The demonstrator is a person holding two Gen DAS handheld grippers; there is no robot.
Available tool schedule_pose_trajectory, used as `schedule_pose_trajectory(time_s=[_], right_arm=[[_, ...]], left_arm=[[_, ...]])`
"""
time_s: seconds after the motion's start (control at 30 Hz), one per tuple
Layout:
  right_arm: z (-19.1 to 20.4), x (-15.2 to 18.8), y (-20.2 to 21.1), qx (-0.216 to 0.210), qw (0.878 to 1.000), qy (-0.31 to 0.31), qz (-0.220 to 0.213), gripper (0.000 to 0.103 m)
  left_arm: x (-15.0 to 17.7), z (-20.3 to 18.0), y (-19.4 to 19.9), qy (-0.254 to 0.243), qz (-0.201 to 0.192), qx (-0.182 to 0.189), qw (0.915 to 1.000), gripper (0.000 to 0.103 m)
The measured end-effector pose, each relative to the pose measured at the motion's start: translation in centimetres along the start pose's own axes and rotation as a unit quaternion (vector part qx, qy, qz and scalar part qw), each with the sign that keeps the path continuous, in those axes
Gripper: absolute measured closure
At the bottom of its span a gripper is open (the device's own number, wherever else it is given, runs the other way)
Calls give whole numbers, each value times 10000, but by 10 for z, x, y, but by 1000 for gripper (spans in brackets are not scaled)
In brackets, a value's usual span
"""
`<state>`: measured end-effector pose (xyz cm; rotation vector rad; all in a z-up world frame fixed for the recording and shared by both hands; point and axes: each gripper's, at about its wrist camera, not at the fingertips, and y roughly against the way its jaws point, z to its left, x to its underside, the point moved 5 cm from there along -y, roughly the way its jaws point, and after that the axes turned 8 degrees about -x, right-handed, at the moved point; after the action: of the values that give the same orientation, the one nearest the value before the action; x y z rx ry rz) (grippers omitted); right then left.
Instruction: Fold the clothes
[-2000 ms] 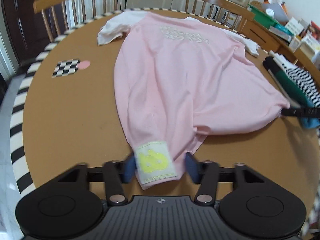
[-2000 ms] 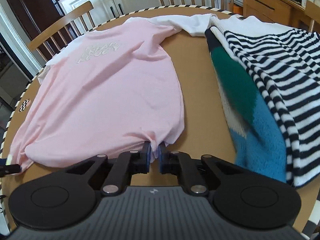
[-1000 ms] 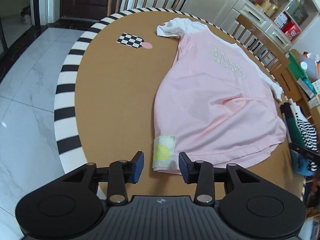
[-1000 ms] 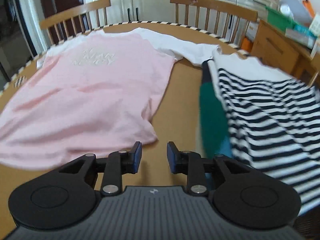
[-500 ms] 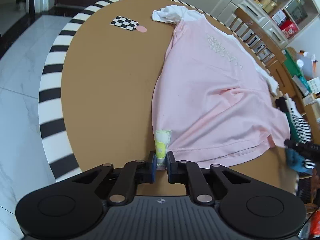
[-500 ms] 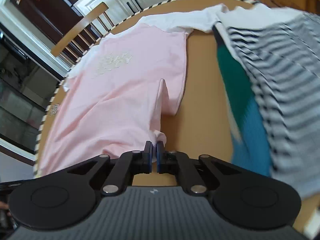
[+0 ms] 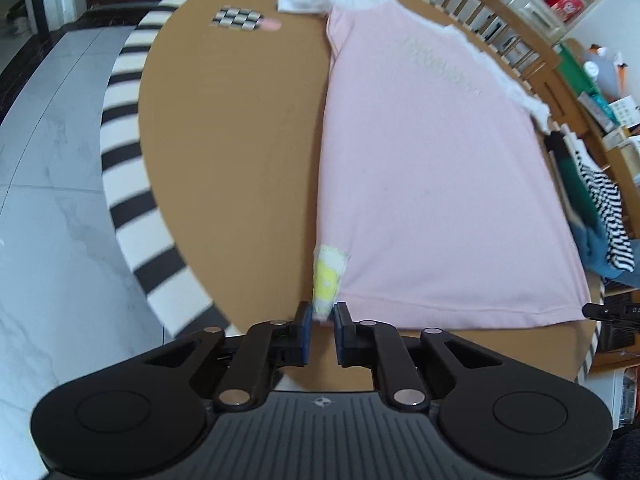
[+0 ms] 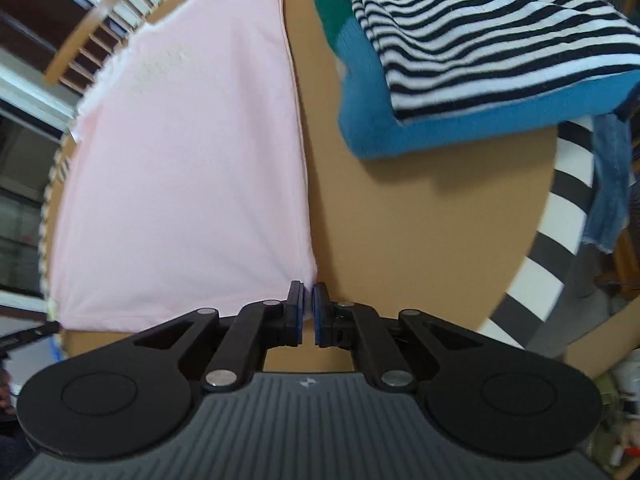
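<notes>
Left tool (image 7: 321, 315): fingers drawn close together, clamped on the near-left hem corner of the pink T-shirt (image 7: 432, 168) — the corner that carries the white and yellow patch (image 7: 329, 278).
Left tool contact: the blue pads (image 7: 305, 328) press the lower end of the patch from both sides; a narrow gap shows between them where the cloth sits.
Right tool (image 8: 308, 298): fingers nearly touching, pinched on the near-right hem corner of the same shirt (image 8: 180, 168); only a sliver of pink cloth shows between the pads.
Pink T-shirt: lies spread flat on the round brown counter (image 7: 232, 140), hem toward the tools, white sleeves at the far end, pale lettering on the chest.
Hem: runs fairly straight between the two held corners, close to the counter's near edge.
Counter: brown top with a black and white striped rim (image 7: 132, 208); a small checkered marker (image 7: 238, 20) lies at the far left, well apart from the shirt.
Folded stack: a striped black and white garment (image 8: 472, 24) rests on a blue and green knit (image 8: 400, 120) — on the counter to the right of the shirt, apart from it.
Surroundings: wooden chairs stand at the far side of the counter; jeans fabric (image 8: 608, 184) hangs at the right rim.
</notes>
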<state>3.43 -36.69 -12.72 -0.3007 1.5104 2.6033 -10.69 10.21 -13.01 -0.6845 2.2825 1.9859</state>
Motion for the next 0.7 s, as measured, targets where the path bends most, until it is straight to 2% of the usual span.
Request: schedule_pose_trajectory(time_s=[0.07,0.13,0.2,0.27,0.3,0.33,0.47,0.53,0.57,0.6,0.63,0.7], right_arm=[[-1,7,4,492,9983,263,147,88],[-1,11,15,999,9932,571,163,88],[6,2,16,849,9940,682,-94,86],[12,-8,18,692,9938,790,-354,68],[16,-13,19,614,9934,844,-484,64],[19,-16,11,606,9927,918,-495,68],[26,-13,-11,758,9894,1161,-428,70],[26,-9,-20,834,9889,1179,-355,74],[26,-7,-24,871,9886,1187,-319,79],[28,-5,-24,868,9873,1278,-370,92],[32,-2,-22,860,9873,1280,-372,97],[36,0,-16,882,9874,1249,-403,98]], left_arm=[[7,0,11,-188,-72,-93,9998,76],[6,7,25,-246,-282,-178,9991,73],[-5,13,28,-43,-541,-94,9985,67],[-21,14,15,208,-646,19,9977,65],[-25,13,5,277,-582,-15,9979,66],[-27,11,-2,334,-551,-56,9979,66],[-25,3,-13,437,-638,-92,9970,67],[-22,-3,-13,332,-778,-406,9956,76],[-21,-6,-13,297,-834,-571,9944,84],[-19,-8,-13,268,-843,-633,9941,92],[-16,-11,-13,241,-834,-654,9941,94],[-12,-12,-12,205,-768,-694,9944,95]])
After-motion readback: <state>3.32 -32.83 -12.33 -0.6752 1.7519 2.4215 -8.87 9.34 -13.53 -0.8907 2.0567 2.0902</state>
